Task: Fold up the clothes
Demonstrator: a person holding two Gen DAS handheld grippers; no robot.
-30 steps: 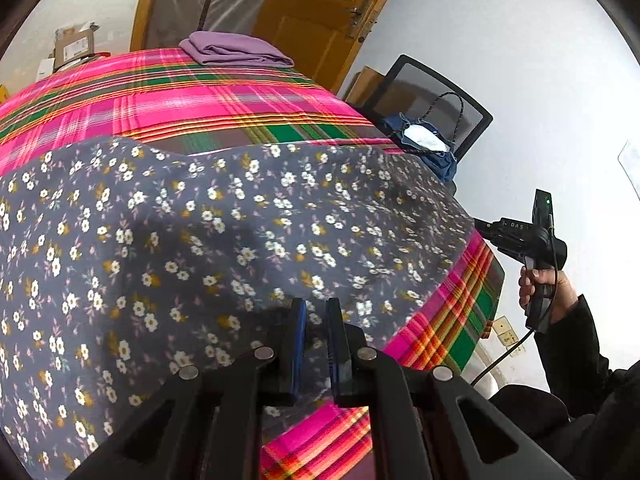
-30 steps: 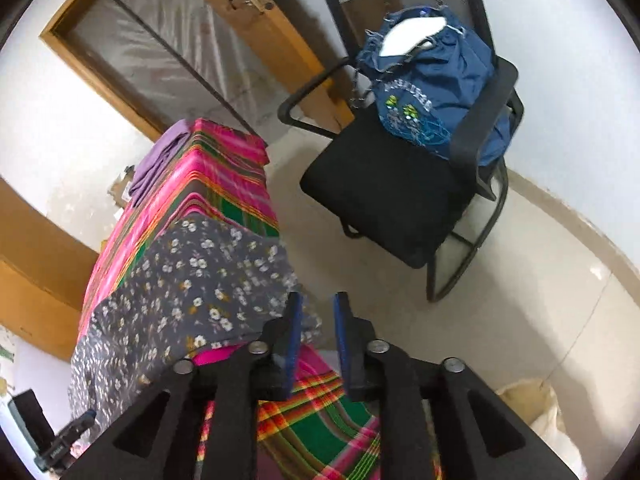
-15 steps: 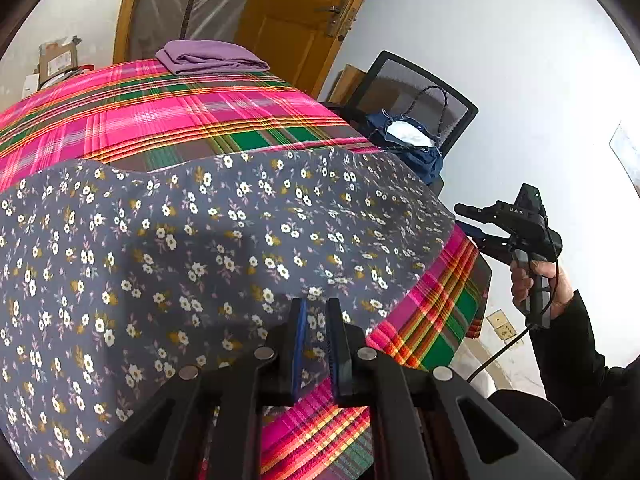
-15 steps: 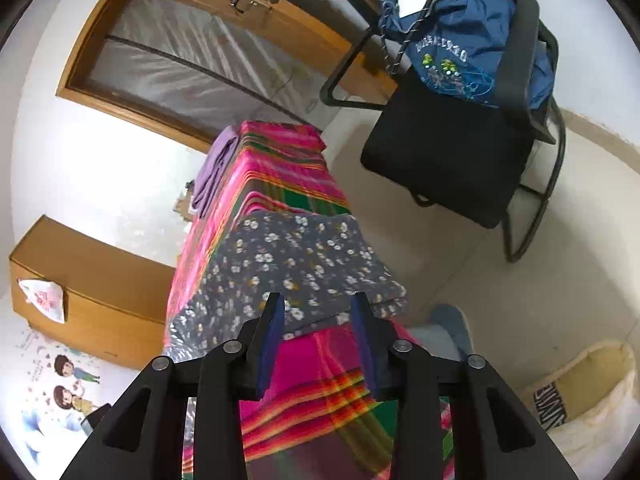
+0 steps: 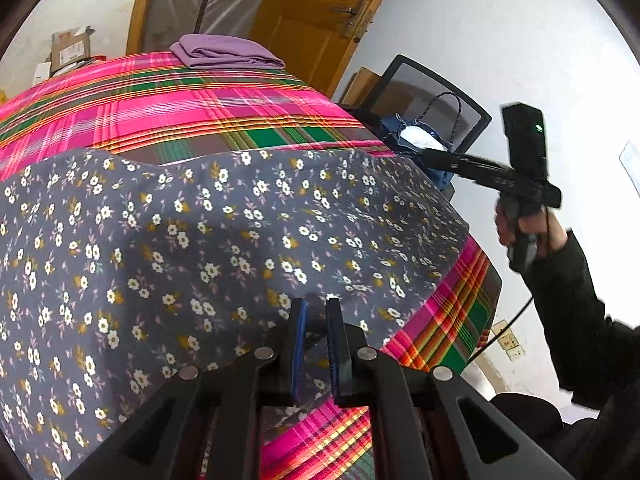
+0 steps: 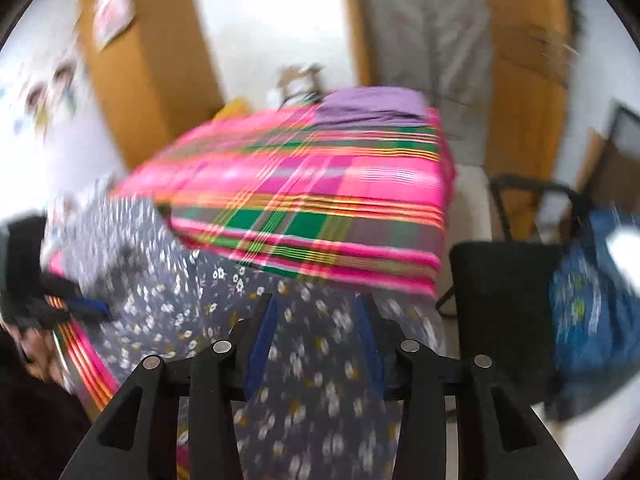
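A grey floral garment (image 5: 224,240) lies spread over the near end of a table under a pink plaid cloth (image 5: 192,108). My left gripper (image 5: 316,320) is at the garment's near edge, its blue pads nearly together with a fold of the fabric pinched between them. It also shows at the left of the blurred right wrist view, the left gripper (image 6: 96,307) at the garment's corner. A hand in a dark sleeve holds my right gripper (image 5: 424,155) over the garment's right side. The right gripper (image 6: 316,300) hovers above the floral garment (image 6: 304,360), jaws opening, pads pressing nothing.
A folded purple cloth (image 5: 228,54) rests at the table's far end. A black chair (image 6: 504,280) carrying a blue bag (image 6: 592,320) stands right of the table. A cardboard box (image 5: 70,46) sits past the far left corner, with a wooden door (image 5: 316,12) behind.
The right gripper swung up and rolled from facing the chair and floor to facing the table over the garment, and its jaws widened. The left gripper kept its pinch and hardly moved.
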